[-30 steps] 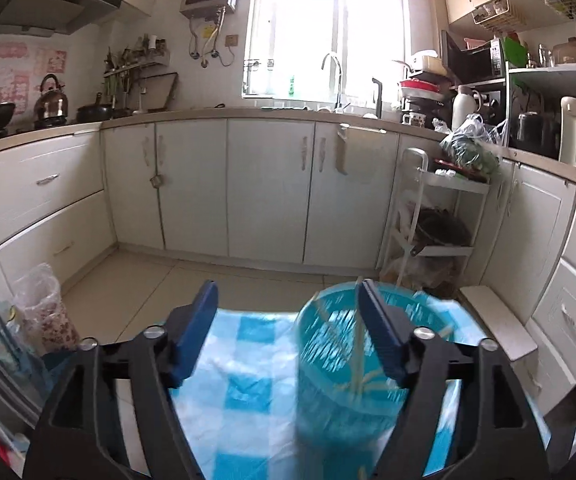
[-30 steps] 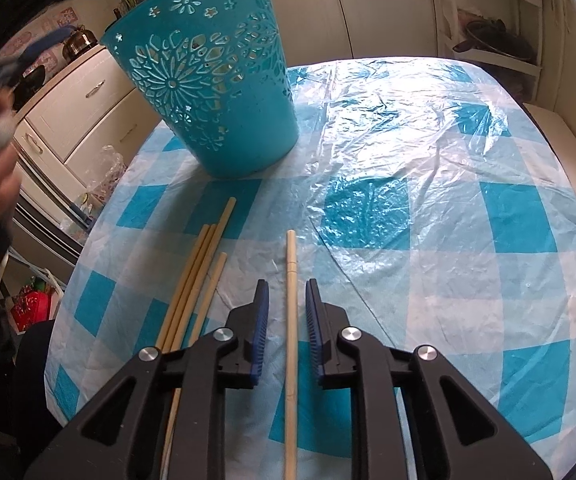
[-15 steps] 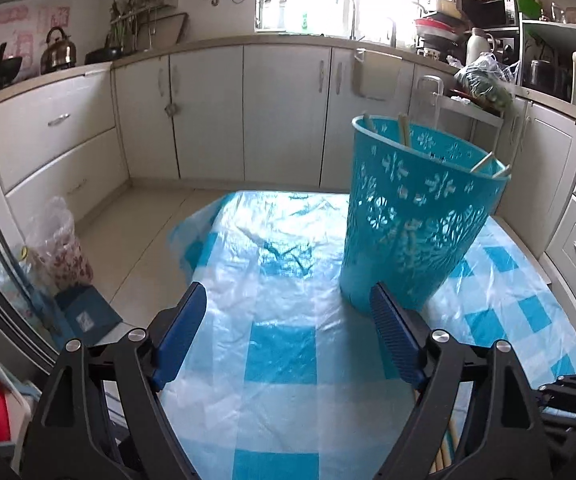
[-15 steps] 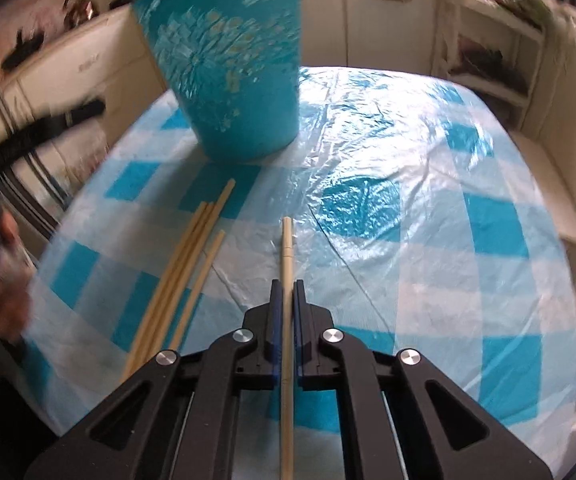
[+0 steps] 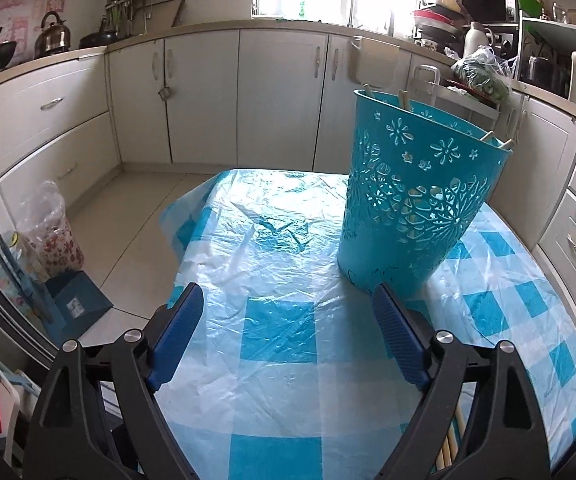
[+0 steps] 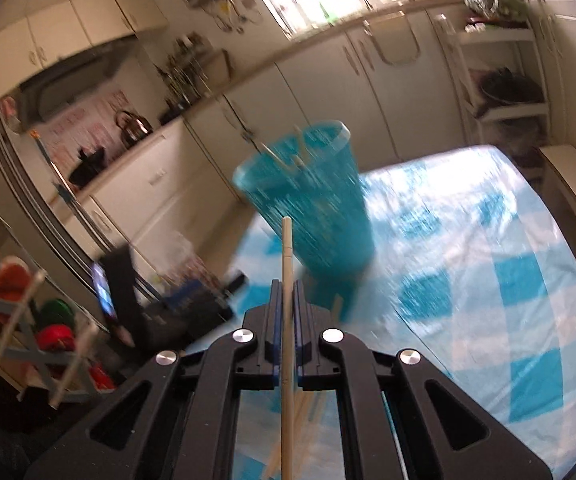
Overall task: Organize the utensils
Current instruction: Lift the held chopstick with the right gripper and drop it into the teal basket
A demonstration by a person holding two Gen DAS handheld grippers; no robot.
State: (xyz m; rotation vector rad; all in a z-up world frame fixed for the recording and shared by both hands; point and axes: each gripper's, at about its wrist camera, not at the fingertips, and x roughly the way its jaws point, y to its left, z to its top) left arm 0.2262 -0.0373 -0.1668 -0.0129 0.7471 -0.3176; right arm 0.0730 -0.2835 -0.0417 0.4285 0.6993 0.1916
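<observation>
A teal perforated basket [image 5: 416, 196] stands upright on the blue-checked tablecloth [image 5: 288, 280] with several wooden chopsticks leaning inside. My left gripper [image 5: 288, 324] is open and empty, low over the cloth just left of and short of the basket. My right gripper [image 6: 287, 292] is shut on a wooden chopstick [image 6: 287, 256], lifted off the table and pointing toward the basket [image 6: 308, 196], which is blurred by motion. Loose chopsticks [image 6: 312, 400] lie on the cloth under the right gripper; their ends also show in the left wrist view [image 5: 454, 436].
The table edge [image 5: 180, 248] drops to the floor on the left. White kitchen cabinets [image 5: 208, 92] line the room. A bag [image 5: 48, 232] and a blue box [image 5: 76, 304] sit on the floor at left. A phone on a stand [image 6: 108, 280] stands left of the table.
My right gripper closed on the single chopstick and lifted it, tilting up toward the basket. My left gripper pulled back and down from above the basket, staying open.
</observation>
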